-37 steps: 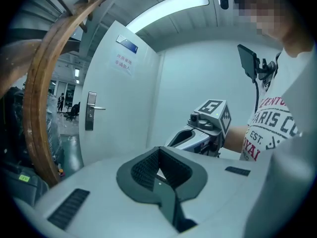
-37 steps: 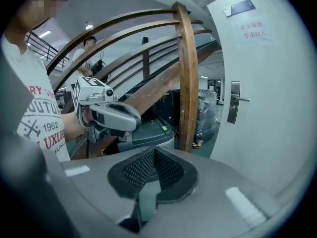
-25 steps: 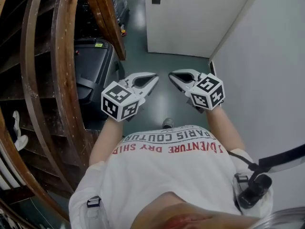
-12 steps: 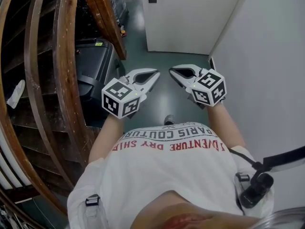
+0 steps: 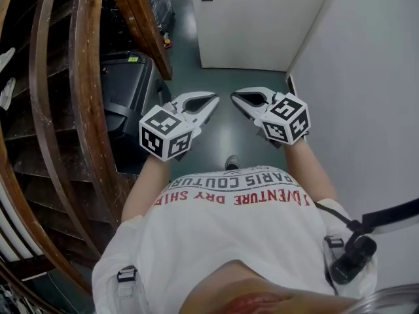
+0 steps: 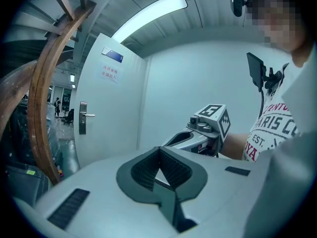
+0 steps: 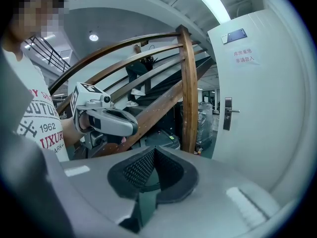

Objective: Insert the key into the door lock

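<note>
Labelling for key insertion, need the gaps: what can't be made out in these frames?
Key: in no view; nothing shows between the shut left tongs or right tongs.
Keyhole: too small on the lock plate, both gripper views.
Lock plate, head view: cut by the top edge.
Door notice: print too small to read.

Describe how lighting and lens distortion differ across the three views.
Head view: dim, flat light, with the wooden stair rail bent into curves. Left gripper view: the ceiling light is blown out and the corners are dark and rounded. Right gripper view: the door bows outward and the edges darken.
</note>
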Motion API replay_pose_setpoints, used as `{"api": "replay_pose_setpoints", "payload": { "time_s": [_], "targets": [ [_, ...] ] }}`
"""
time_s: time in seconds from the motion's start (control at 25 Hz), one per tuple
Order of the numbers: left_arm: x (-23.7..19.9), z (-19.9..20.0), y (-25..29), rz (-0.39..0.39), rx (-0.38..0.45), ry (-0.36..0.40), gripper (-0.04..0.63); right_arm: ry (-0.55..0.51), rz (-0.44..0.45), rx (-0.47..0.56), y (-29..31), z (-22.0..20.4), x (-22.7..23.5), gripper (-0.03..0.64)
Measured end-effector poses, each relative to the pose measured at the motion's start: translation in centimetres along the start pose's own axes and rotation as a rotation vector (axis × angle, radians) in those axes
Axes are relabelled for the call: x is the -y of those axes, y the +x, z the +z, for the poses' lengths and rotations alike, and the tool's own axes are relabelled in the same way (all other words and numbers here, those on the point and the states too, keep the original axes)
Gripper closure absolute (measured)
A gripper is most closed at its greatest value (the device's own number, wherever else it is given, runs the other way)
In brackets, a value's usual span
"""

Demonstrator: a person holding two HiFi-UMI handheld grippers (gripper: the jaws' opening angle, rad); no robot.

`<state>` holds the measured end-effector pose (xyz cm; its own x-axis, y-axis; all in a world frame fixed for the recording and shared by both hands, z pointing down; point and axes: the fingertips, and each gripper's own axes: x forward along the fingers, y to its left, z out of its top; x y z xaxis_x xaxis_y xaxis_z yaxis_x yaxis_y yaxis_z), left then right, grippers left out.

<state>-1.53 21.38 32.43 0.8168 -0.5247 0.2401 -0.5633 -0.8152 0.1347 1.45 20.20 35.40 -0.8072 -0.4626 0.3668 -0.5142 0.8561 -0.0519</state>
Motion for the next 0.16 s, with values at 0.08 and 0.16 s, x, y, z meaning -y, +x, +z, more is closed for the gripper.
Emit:
{"api": "replay_pose_setpoints", "payload": {
  "time_s": [0.08, 0.16],
  "targets": [
    [-0.06, -0.01, 0.29, -0.003, -0.002, 0.003, 0.594, 0.0, -0.004, 0.001, -0.01, -0.08, 0.34, 0.617],
    [-0.22, -0.02, 0.55, -0.006, -0.004, 0.007, 0.594, 0.0, -0.008, 0.002, 0.09, -0.13, 0.71, 0.616]
  ]
}}
